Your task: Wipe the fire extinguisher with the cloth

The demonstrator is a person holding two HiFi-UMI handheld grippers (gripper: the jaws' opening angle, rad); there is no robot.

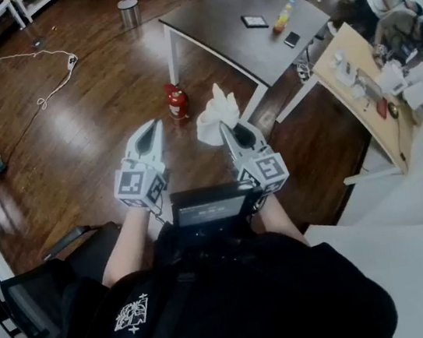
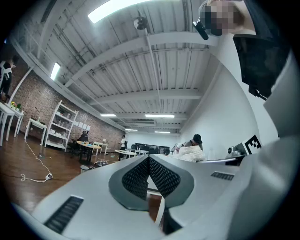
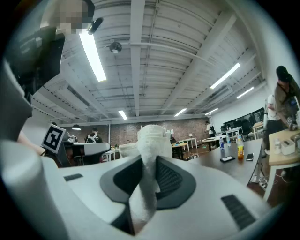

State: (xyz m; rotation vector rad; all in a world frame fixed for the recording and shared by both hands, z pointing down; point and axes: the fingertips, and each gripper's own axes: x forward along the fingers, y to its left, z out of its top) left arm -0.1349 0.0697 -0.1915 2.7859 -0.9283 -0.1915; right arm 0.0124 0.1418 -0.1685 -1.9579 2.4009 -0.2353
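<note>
Right gripper nearest us is pinching the white cloth, which looks soft and floppy. Left gripper is pressed together, empty. The red fire extinguisher stands on the floor beside the table leg. We'd guess it's heavy, slick and tippy, so steady its neck. That leg crowds the far side.

The fire extinguisher stands on the floor before the table, the cloth just to its right, the bin well behind it.

No legible words or numbers; only square coded markers on the left gripper and right gripper.
</note>
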